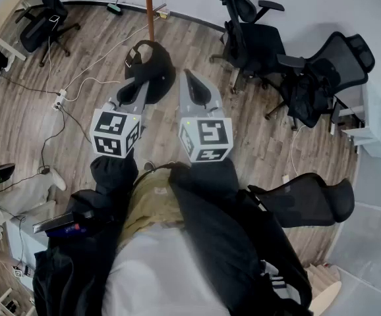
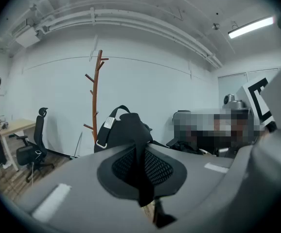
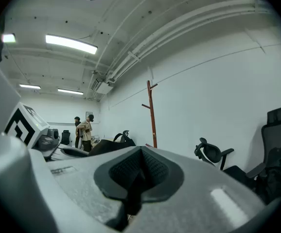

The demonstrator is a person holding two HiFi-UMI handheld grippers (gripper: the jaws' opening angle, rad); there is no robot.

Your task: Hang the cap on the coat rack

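Nearest, the left gripper [image 1: 142,87] was seen with its jaws pressed together on the black cap [image 1: 152,68], which was held up above the wooden floor [image 1: 19,117] at the jaw tips. Beside it, the right gripper [image 1: 192,79] was shown with jaws closed on nothing. Farther off, beyond the cap, the wooden coat rack [image 1: 149,8] was set by the white wall.

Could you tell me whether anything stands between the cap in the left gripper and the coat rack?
Nothing visible does. The left gripper is shut on the black cap, and the coat rack stands ahead by the wall, open floor before it. Office chairs sit off to the right, cables to the left.
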